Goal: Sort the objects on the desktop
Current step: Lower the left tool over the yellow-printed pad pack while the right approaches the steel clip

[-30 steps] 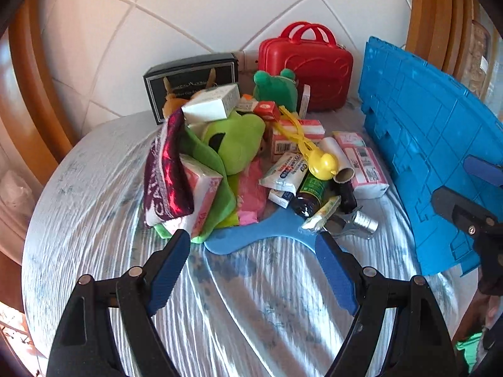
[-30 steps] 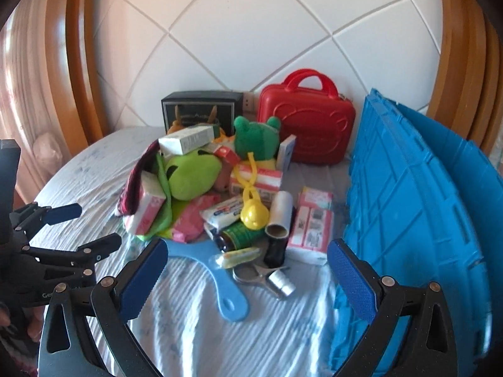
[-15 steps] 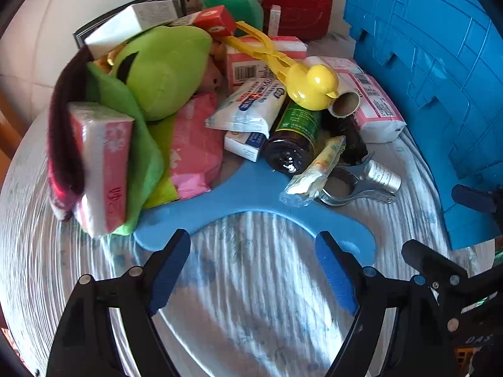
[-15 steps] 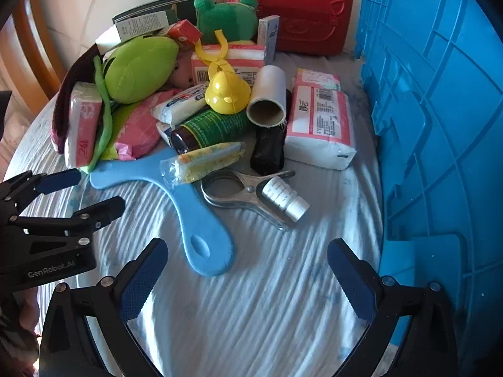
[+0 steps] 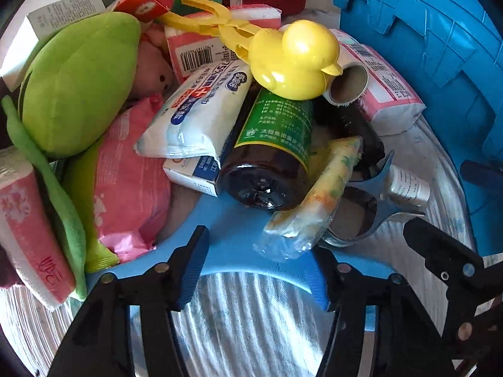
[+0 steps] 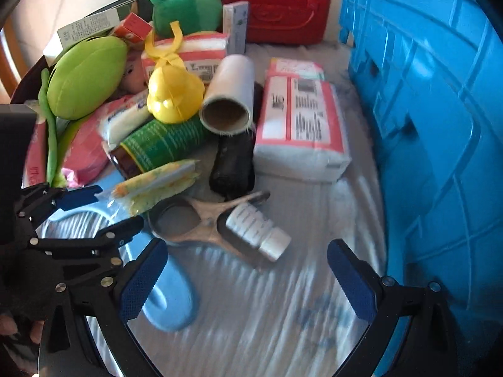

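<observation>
Hemmed in on the right by a tall blue crate (image 6: 440, 125), upright on the table's edge. At the back, a red case (image 6: 267, 3), top cut off by the frame. Bare striped tablecloth (image 6: 283, 314) in front of the heap: the only open room, between crate and pile.

Heaped at centre-left: a lime plush (image 5: 75, 81) leaning over a pink packet (image 5: 125, 182); a white tissue pack with pink bands (image 6: 301, 125) lying flat just beside the crate; a light-blue boomerang-shaped piece (image 5: 232, 245) flat under the pile, one arm reaching toward the near edge. On top of it a brown bottle with green label (image 5: 270, 157) on its side, a yellow duck tong (image 5: 292, 59) resting above the bottle, a cardboard-cored roll (image 6: 229, 94) beside the duck, a yellow wrapped sachet (image 5: 317, 194) against the bottle, a metal clamp (image 6: 204, 220) with a small white vial (image 6: 257, 229) touching it.

Left gripper (image 5: 261, 270) low over the bend of the blue piece, jaws closing, blue piece between the pads, contact not clear. Right gripper (image 6: 248, 279) spread wide over bare cloth, nothing between its pads, vial just ahead.

Black object behind the roll hard to identify; lower part of the plush hidden; labels too small to read.
</observation>
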`<state>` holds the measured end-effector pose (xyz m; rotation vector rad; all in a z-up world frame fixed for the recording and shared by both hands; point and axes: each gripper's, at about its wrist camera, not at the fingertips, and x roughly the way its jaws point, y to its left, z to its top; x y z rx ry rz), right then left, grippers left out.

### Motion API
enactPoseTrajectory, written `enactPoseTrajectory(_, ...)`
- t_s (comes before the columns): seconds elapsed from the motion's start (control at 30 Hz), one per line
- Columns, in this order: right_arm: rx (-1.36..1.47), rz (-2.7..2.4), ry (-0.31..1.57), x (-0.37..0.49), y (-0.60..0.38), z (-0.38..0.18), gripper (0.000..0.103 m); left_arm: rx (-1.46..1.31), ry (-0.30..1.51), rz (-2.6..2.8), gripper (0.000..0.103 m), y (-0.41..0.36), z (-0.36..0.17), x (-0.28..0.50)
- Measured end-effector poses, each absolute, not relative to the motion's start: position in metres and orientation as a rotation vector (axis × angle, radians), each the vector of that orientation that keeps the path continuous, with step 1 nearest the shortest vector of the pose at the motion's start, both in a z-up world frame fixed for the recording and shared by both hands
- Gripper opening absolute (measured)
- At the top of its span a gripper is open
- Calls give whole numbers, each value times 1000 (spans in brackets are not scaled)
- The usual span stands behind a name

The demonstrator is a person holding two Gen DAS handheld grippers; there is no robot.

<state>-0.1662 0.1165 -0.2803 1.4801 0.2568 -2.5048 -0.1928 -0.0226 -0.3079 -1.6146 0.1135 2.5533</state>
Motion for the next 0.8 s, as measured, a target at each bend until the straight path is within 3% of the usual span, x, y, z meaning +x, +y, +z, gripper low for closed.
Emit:
enactPoseTrajectory(0.07, 1482, -2547, 280, -167, 114, -283, 103, -1619, 98, 2558, 28, -26, -306, -196)
enactPoseTrajectory(0.17, 1482, -2508, 305, -166, 104, -290, 102, -1636, 68, 2568, 13, -35, -303, -195)
enactPoseTrajectory(0.2, 1497, -2470, 256, -167, 102, -292, 98, -1639, 57, 2579, 13, -40, -302, -193)
enactPoseTrajectory(0.33, 1518, -2485, 213, -179, 103, -305, 98, -1657, 52, 2641, 12, -58, -295, -180)
enactPoseTrajectory(0.37, 1523, -2484, 204, -183, 105, -309, 102, -1665, 52, 2656, 12, -64, -293, -176)
enactPoseTrajectory(0.5, 1583, -2389, 125, -189, 114, -322, 80, -1739, 60, 2728, 12, -87, -290, -152)
enactPoseTrajectory(0.7, 1583, -2286, 116, -153, 112, -317, 72, -1909, -16, 2723, 12, -111, -302, -112)
enactPoseTrajectory(0.8, 1555, -2236, 152, -133, 102, -314, 74, -1942, -80, 2688, 12, -112, -303, -95)
